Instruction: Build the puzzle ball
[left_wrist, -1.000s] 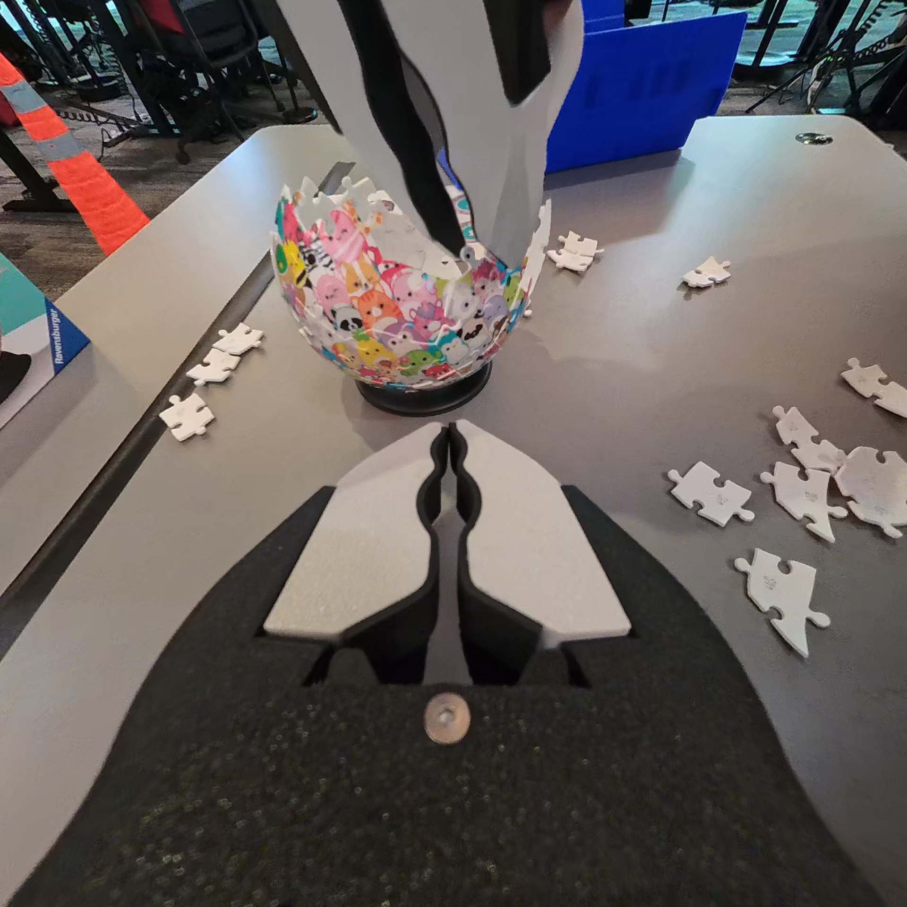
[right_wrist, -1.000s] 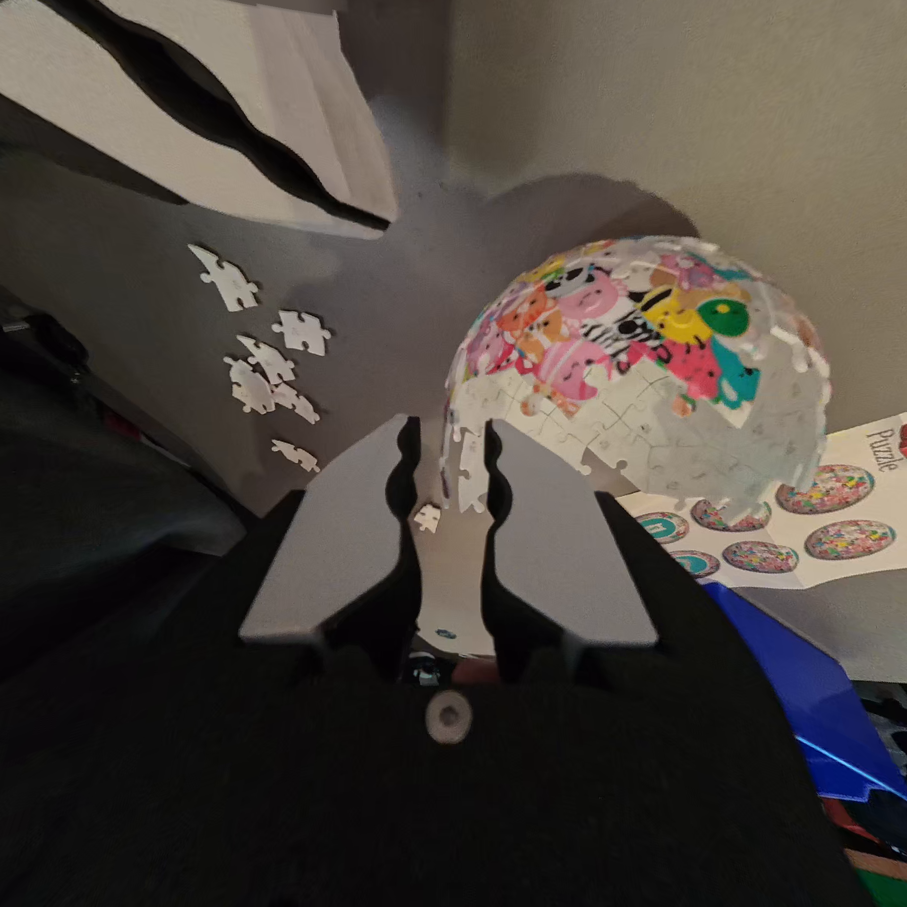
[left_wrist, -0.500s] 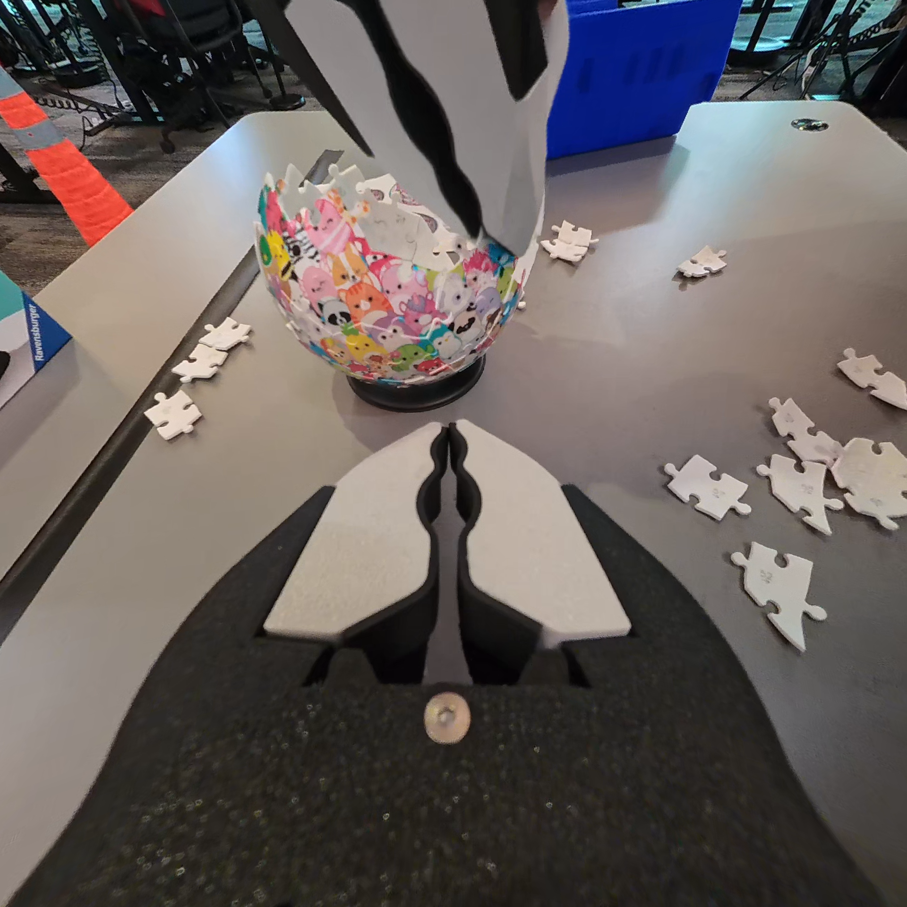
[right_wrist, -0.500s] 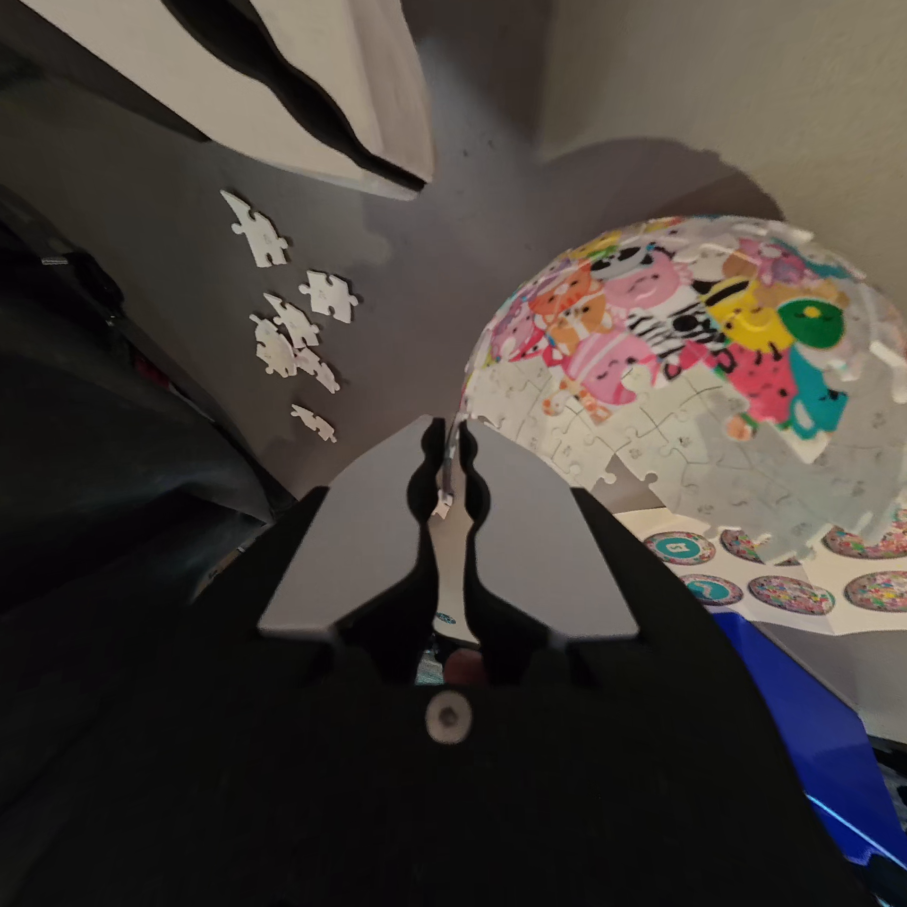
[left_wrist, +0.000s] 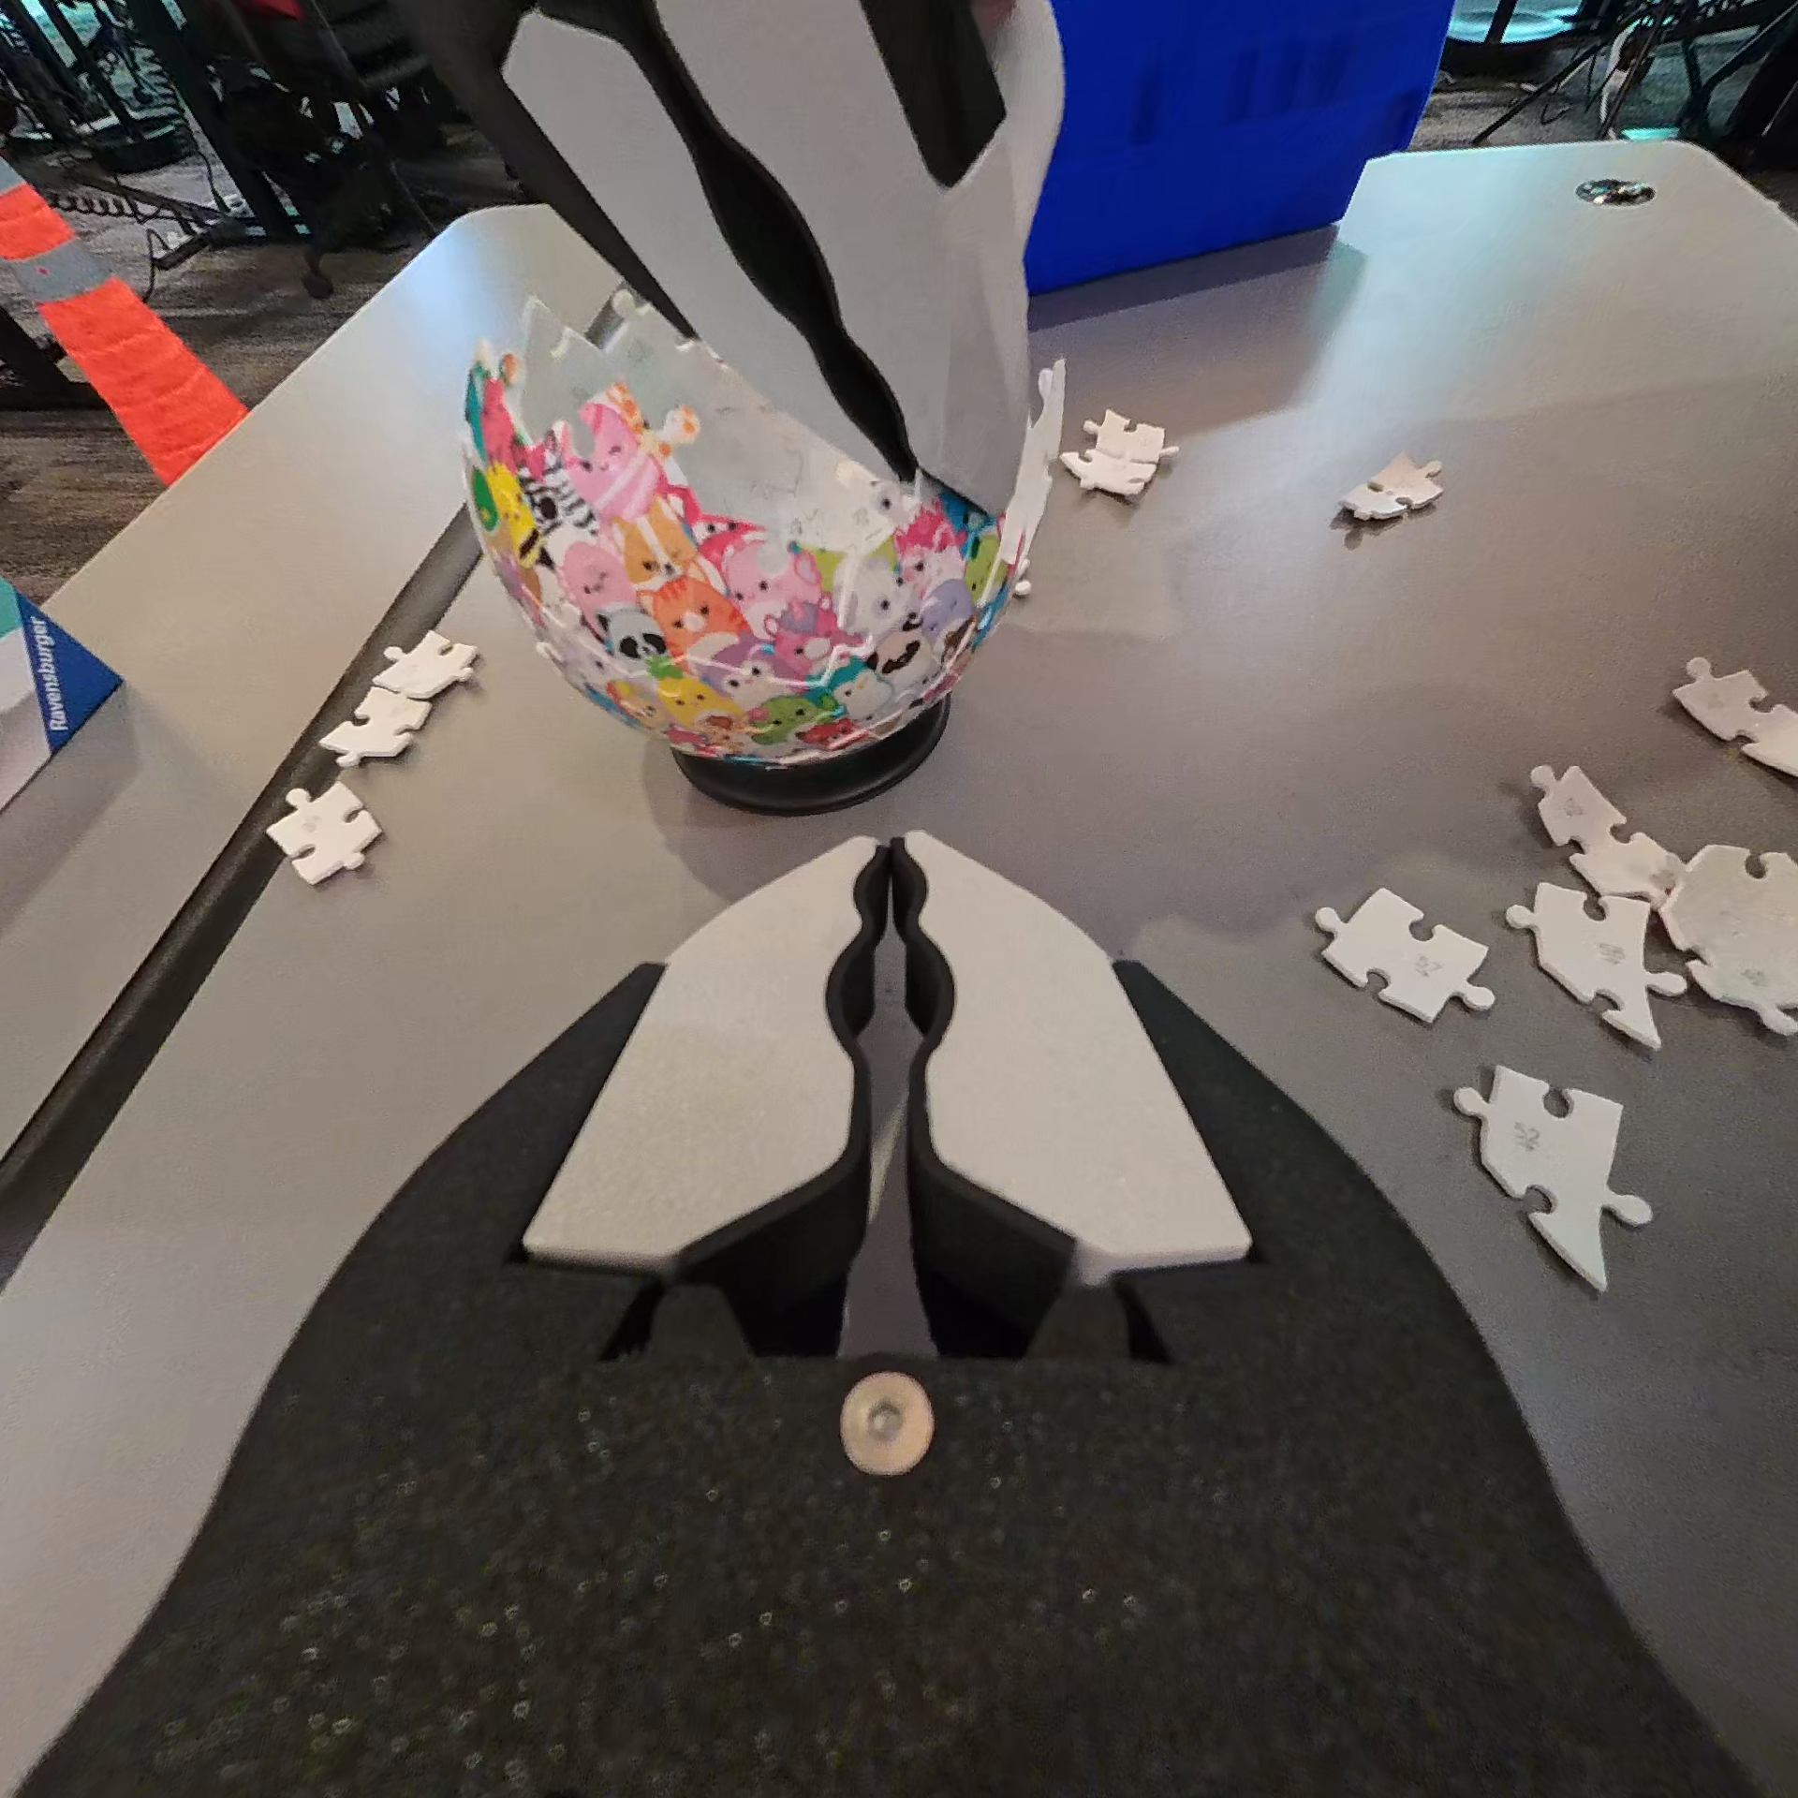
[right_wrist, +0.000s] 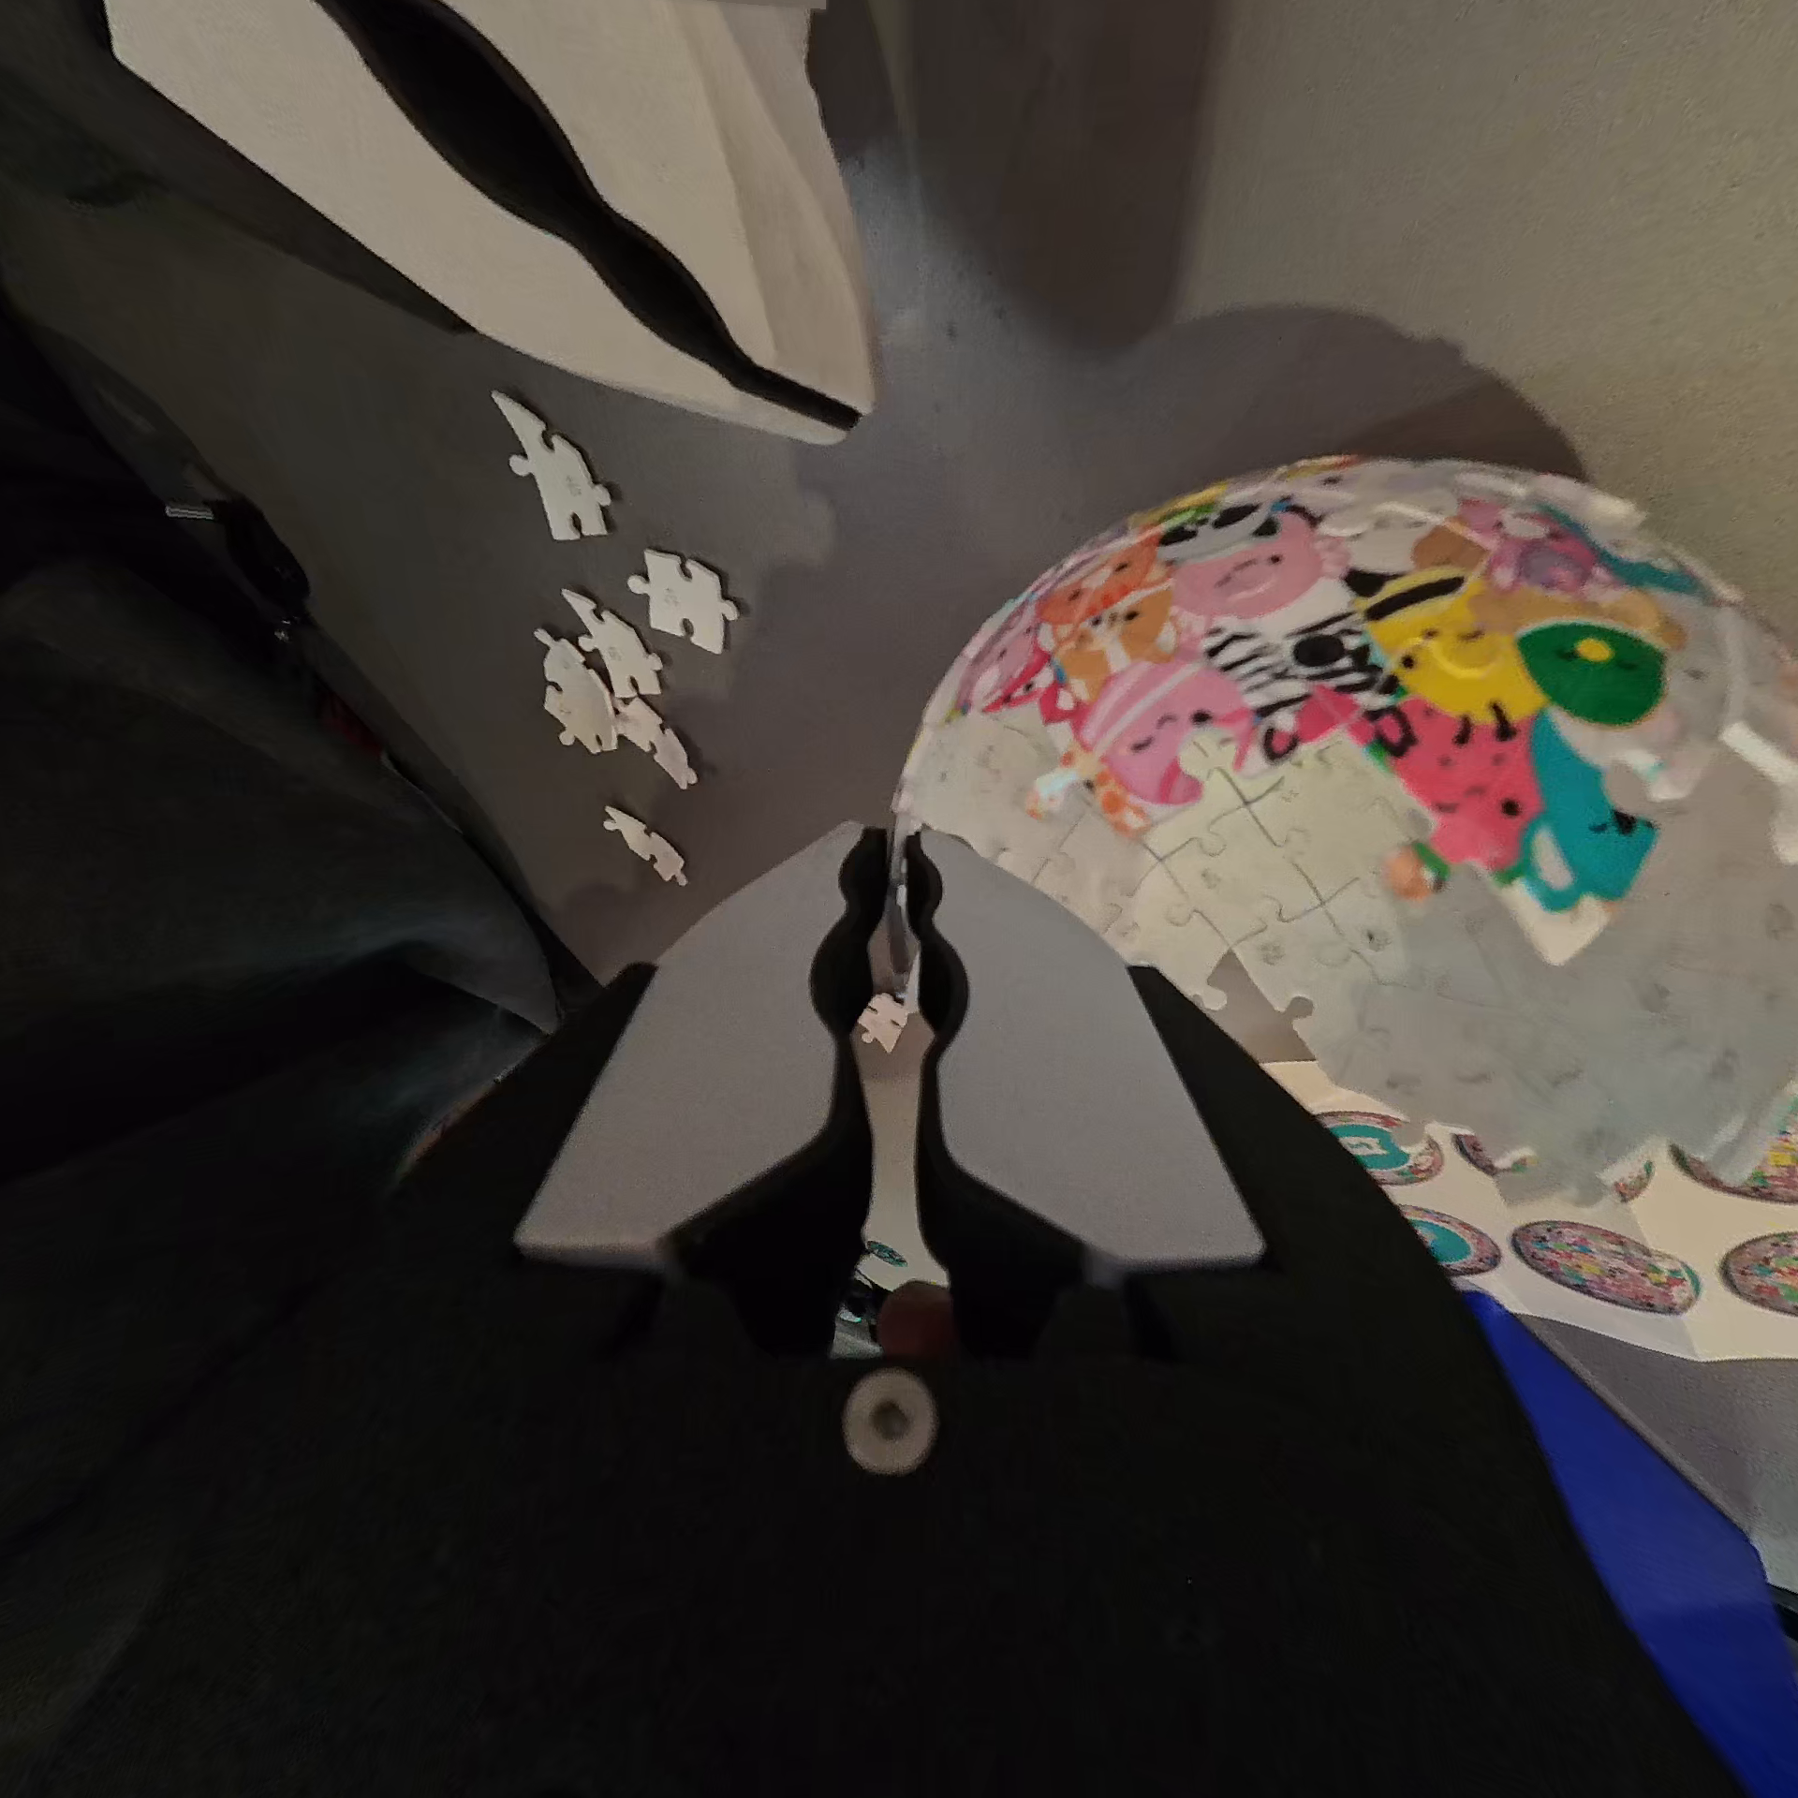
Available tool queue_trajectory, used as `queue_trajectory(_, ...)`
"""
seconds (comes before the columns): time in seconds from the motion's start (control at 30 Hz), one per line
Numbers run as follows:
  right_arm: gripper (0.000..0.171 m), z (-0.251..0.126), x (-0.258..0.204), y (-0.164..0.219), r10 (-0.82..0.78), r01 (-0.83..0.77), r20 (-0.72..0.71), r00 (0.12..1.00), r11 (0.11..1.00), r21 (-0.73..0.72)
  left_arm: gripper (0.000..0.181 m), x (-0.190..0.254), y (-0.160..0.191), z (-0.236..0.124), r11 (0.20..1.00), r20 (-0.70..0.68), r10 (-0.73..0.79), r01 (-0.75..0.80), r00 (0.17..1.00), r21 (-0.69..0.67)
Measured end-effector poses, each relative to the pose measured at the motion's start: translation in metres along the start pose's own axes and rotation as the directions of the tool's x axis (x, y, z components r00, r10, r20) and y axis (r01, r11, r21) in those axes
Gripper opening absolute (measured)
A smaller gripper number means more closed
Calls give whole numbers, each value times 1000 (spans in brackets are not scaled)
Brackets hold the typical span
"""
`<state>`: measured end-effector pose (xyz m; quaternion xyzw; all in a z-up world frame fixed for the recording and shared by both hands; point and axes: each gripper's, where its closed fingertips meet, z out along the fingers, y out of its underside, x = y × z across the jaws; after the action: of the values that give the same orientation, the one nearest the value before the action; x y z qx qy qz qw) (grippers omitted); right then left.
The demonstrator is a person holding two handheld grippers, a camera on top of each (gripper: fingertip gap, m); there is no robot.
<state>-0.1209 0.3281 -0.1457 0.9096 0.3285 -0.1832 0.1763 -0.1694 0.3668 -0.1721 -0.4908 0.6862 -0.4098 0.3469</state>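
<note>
The half-built puzzle ball (left_wrist: 739, 603), a colourful open shell, sits on a black ring stand (left_wrist: 812, 773) on the grey table (left_wrist: 1265, 632). My right gripper (left_wrist: 910, 467) comes down from above and is shut on the shell's near right rim. In the right wrist view the rim edge runs between its fingertips (right_wrist: 897, 851), with the ball (right_wrist: 1362, 778) to the right. My left gripper (left_wrist: 893, 851) is shut and empty, low over the table just in front of the stand. It also shows in the right wrist view (right_wrist: 842, 418).
Loose white pieces lie right (left_wrist: 1411, 958), left (left_wrist: 326, 832) and behind the ball (left_wrist: 1114, 452); several also show in the right wrist view (right_wrist: 603, 662). A blue bin (left_wrist: 1216, 126) stands behind, a puzzle box (left_wrist: 49, 701) at the left edge, a printed leaflet (right_wrist: 1557, 1255) beside the ball. Across from one pair of fingers to the other is roughly 7 centimeters.
My right gripper has closed from slightly open onto the ball's rim. The ball has shifted and tilted a little to the left on its stand. My left gripper has stayed put.
</note>
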Motion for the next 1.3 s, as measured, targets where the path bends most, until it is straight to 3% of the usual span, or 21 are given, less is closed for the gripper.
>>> queue_trajectory(0.27, 12, 1, -3, 4, 14, -14, -24, 1000, 1000, -11, 0, -1, 0, 0, 1000, 1, -6, 6, 1000, -1)
queue_trajectory(0.43, 15, -4, 5, -1, 22, -13, -161, 987, 998, 55, 0, -1, 1, 0, 1000, 1, -7, 7, 1000, -2)
queue_trajectory(0.63, 16, -2, 0, -9, 21, 7, -206, 978, 991, 137, 0, 0, 1, 1, 1000, 0, -5, 5, 1000, -5)
queue_trajectory(0.93, 2, 1, 4, -8, 58, -42, -119, 991, 990, 132, 0, 1, 2, 2, 1000, -3, -4, 4, 1000, -13)
queue_trajectory(1.3, 2, 2, 4, -9, 67, -52, -112, 991, 990, 132, 0, 0, 2, 2, 1000, -5, -7, 7, 1000, -12)
